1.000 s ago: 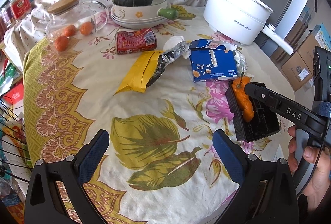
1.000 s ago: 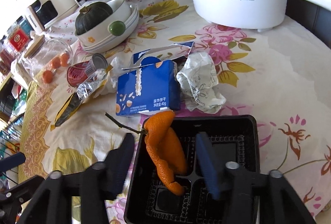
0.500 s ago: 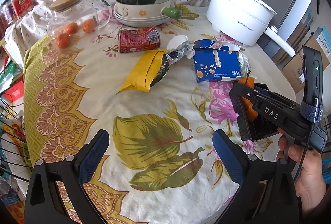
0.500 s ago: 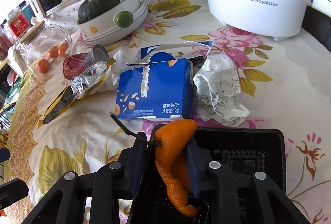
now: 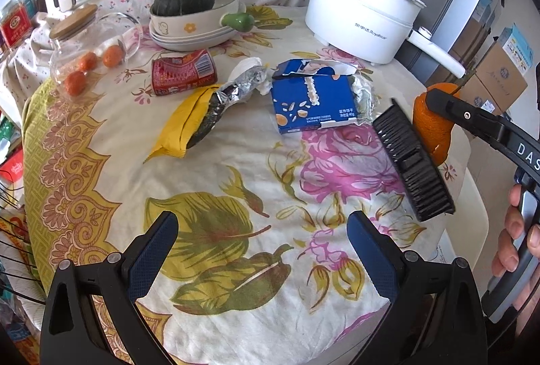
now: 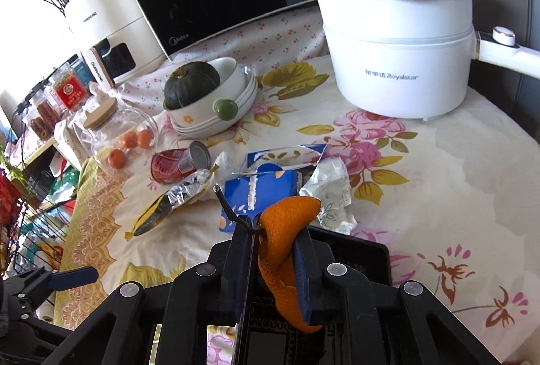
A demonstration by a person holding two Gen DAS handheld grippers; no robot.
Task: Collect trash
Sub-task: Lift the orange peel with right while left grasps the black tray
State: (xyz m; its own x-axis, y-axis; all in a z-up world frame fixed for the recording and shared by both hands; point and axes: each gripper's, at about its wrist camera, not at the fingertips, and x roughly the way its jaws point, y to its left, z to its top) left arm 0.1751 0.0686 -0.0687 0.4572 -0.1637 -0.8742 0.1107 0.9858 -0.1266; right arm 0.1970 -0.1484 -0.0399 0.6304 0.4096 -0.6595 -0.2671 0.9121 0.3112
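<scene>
Two claws are over the table (image 5: pixel 209 183) with its flowered cloth. The right claw (image 6: pixel 273 240) is clamped on a strip of orange peel (image 6: pixel 283 230), its two fingers pressed against the peel's sides; a thin dark stem sticks out past the left finger, and the peel's lower end hangs down between the fingers. Right beneath this claw sits a black plastic tray (image 6: pixel 357 250). Just ahead of it lie a torn blue box (image 6: pixel 260 196) and a crumpled white wrapper (image 6: pixel 330 186); farther ahead and to the left are a foil-lined yellow wrapper (image 6: pixel 168 206) and a red can (image 6: pixel 175 164) on its side. The left claw (image 5: pixel 261 250) hangs with its fingers spread wide and nothing between them, over the printed leaves of the cloth. Well ahead of it lies the same litter, the tray (image 5: pixel 411 162) off to its right.
</scene>
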